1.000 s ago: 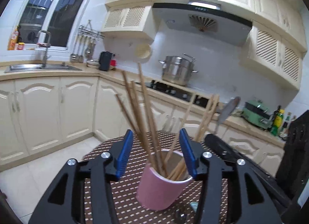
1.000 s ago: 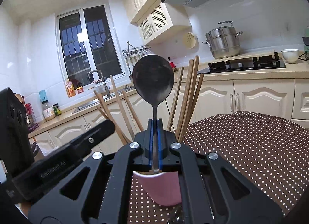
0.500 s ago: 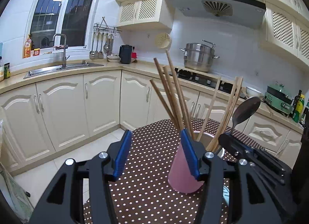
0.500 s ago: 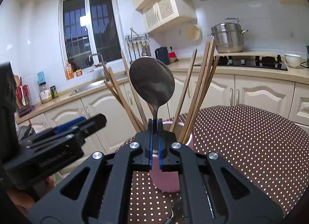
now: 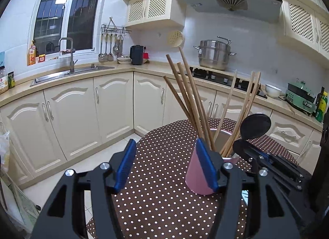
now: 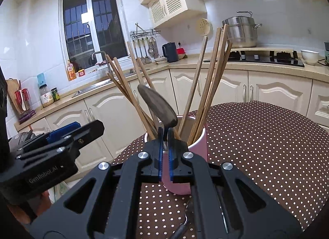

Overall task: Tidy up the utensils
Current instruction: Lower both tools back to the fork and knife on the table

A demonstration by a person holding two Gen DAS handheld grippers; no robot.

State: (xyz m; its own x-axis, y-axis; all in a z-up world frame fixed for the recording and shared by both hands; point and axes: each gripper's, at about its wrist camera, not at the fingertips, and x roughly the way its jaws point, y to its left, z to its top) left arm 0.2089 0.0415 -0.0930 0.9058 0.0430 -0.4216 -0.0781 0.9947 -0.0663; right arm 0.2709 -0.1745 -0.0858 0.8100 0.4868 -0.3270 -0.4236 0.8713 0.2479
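Your right gripper (image 6: 165, 136) is clamped tight on the neck of a dark metal spoon (image 6: 157, 105), its blue pads pressed together with only the thin handle between them. The spoon's bowl tilts up and to the left above the fingertips, and the handle end goes down into the pink ceramic cup (image 6: 194, 150). That cup stands upright on the round table with the brown, white-dotted cloth (image 6: 257, 136), and a spread of long wooden chopsticks (image 6: 207, 86) leans out of it to both sides.

Your left gripper (image 5: 166, 163) has its jaws opening, and they stand well apart with nothing between them but dotted cloth. In the left wrist view the pink cup (image 5: 194, 174) shows just behind its right-hand blue pad; you cannot tell from here whether that pad touches the cup wall. The chopsticks (image 5: 190, 99) fan up past that finger, and the spoon's round bowl (image 5: 255, 126) sits to the right of them, above the tip of your right gripper (image 5: 239, 146).

Near the bottom of the right wrist view, a thin metal utensil (image 6: 181, 228) lies on the cloth under your right gripper; too little of it shows to say what kind it is.
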